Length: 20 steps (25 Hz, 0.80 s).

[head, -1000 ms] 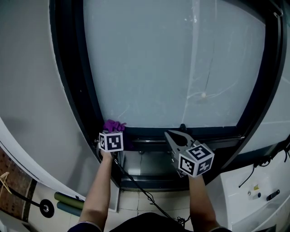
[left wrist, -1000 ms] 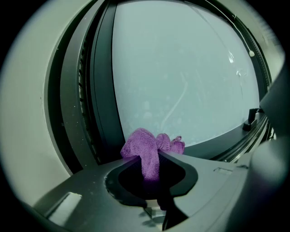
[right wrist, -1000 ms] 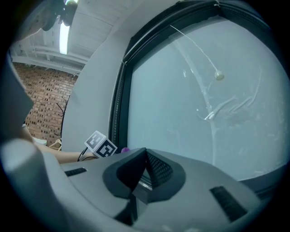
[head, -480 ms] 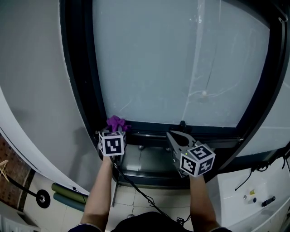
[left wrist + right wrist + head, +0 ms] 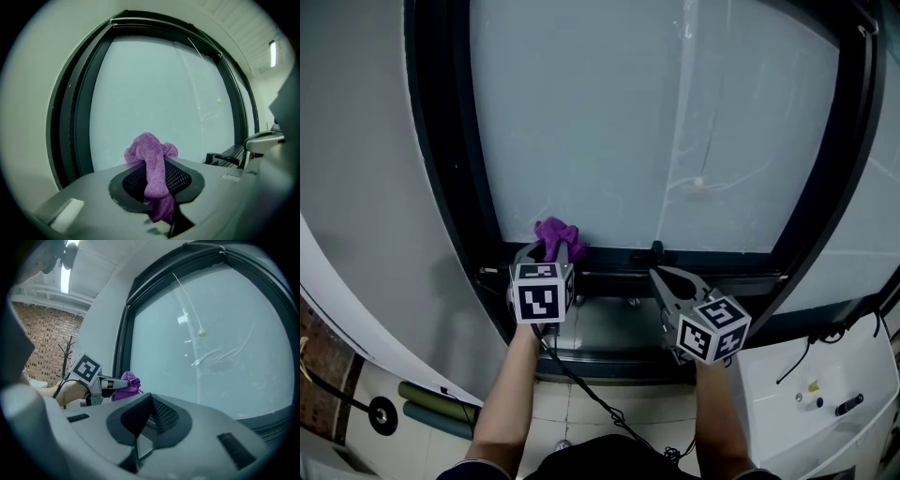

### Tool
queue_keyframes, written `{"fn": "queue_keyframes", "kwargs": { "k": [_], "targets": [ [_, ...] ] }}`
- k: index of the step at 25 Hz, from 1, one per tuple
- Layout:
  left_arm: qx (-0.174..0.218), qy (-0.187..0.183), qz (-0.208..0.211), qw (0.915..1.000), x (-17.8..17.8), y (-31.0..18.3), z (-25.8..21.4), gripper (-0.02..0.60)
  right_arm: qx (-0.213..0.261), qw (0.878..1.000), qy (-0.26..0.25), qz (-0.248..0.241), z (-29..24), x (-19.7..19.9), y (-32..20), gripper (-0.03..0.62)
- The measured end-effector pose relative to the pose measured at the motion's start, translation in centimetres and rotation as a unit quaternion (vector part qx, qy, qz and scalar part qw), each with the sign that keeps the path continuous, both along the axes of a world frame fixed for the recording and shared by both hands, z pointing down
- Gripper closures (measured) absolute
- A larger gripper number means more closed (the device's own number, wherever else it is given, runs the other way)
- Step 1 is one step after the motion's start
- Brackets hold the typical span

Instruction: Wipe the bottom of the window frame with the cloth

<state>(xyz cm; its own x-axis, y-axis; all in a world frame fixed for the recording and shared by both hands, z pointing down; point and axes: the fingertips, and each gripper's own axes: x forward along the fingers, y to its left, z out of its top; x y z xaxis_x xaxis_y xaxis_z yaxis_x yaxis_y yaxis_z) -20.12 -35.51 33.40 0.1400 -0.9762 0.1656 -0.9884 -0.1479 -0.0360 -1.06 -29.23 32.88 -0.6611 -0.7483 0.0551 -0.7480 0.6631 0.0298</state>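
A purple cloth (image 5: 558,234) is bunched between the jaws of my left gripper (image 5: 555,249), which is shut on it. The cloth sits against the lower left corner of the pane, just above the dark bottom rail of the window frame (image 5: 722,267). In the left gripper view the cloth (image 5: 151,154) hangs down through the left gripper (image 5: 157,180). My right gripper (image 5: 666,276) hovers over the rail further right, shut with nothing in it. The right gripper view shows its own jaws (image 5: 143,420) together, and the cloth (image 5: 131,382) to the left.
A small black latch (image 5: 656,249) stands on the rail between the two grippers. A white cord with a bead (image 5: 698,183) hangs on the glass. A white unit (image 5: 834,394) stands at the lower right, green rolls (image 5: 427,408) lie on the floor at the left, and a black cable (image 5: 581,384) trails down.
My left gripper has carried the cloth to the right along the bottom rail, closer to the latch. The right gripper has stayed about where it was.
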Motion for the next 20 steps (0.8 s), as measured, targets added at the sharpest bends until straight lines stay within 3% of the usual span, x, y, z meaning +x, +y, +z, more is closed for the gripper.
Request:
{"fn": "queue_keyframes", "kwargs": {
  "k": [7, 20],
  "targets": [
    [0.025, -0.003, 0.047, 0.9986, 5.4, -0.2, -2.8, 0.497, 0.015, 0.999, -0.003, 0.028, -1.5, 3.1, 0.6, 0.579],
    [0.034, -0.019, 0.145, 0.9886, 21.4, -2.4, -6.4, 0.497, 0.050, 0.994, -0.022, 0.097, -4.4, 12.5, 3.0, 0.579]
  ]
}}
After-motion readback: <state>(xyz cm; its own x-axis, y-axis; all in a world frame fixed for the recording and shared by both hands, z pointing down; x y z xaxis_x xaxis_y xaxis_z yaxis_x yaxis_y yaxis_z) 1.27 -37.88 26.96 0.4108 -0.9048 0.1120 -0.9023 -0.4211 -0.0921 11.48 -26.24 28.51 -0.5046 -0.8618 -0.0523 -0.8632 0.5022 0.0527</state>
